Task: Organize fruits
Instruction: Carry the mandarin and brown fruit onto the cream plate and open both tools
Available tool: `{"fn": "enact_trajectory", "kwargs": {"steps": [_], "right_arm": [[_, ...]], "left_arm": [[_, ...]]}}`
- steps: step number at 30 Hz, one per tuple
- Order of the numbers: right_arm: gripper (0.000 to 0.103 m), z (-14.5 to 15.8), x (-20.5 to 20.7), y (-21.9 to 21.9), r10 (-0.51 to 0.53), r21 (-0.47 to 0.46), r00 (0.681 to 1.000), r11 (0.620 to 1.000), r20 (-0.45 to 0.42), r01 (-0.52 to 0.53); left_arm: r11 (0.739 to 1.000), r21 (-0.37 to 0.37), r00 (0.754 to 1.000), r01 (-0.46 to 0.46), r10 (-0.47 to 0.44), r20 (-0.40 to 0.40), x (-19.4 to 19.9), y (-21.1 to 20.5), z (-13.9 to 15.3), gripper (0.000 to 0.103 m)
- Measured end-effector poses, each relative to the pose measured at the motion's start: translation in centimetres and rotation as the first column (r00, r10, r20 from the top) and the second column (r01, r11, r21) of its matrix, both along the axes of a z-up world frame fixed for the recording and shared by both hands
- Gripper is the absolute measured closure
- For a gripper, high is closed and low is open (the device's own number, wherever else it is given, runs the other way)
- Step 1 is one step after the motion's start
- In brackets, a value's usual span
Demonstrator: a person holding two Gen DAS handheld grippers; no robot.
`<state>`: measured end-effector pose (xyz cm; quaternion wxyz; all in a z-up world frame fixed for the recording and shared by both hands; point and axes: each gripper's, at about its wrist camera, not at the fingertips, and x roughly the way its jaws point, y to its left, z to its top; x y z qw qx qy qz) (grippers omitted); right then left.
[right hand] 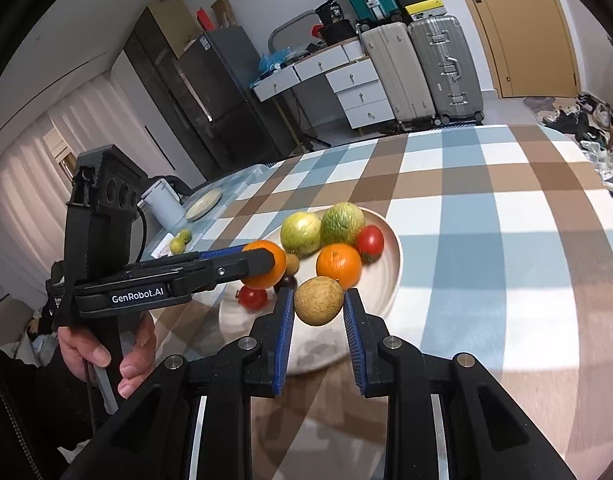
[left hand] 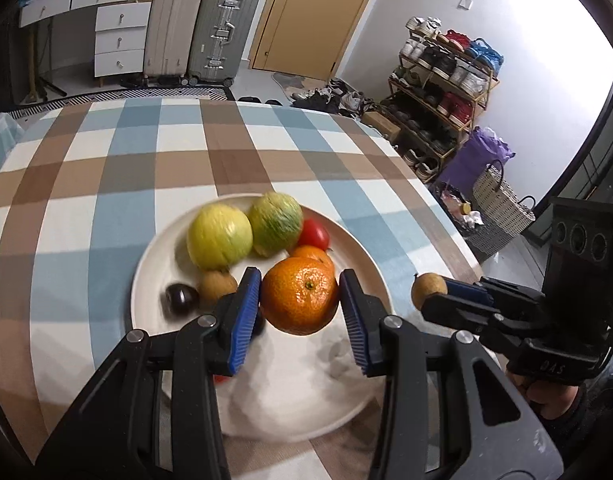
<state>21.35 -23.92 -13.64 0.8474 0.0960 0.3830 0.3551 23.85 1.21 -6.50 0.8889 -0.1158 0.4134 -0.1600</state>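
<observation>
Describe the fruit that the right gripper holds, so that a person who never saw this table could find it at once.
On the checked tablecloth lies a white plate of fruit. At its near edge the right gripper grips a small round brown fruit. Unlike the shiny orange and red tomato behind it, its skin is dull, tan and speckled.

Left wrist cam sits close above the plate [left hand: 154, 256], looking down and across the table [left hand: 106, 184] toward the door [left hand: 306, 16]. Right wrist cam looks from further right, angled leftward. Both catch plate, table, suitcases [right hand: 422, 68].
</observation>
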Motion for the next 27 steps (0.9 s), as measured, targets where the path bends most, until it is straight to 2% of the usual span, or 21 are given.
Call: {"fn": "enact_trajectory", "kwargs": {"steps": [11, 27], "right_arm": [[0.077, -2.0, 3.0, 3.4, 0.073, -0.017, 0.995, 0.997, -0.062, -0.075], [0.077, -3.6, 3.1, 5.5, 0.107, -0.039, 0.988, 0.993, -0.114, -0.112]], "left_arm": [[1.000, 0.004, 0.999, 0.024, -0.024, -0.028, 3.3, 0.2, -2.2, 0.065], [0.998, -0.022, 0.998, 0.053, -0.053, -0.029, 4.0, 0.0, -2.7, 0.065]]}}
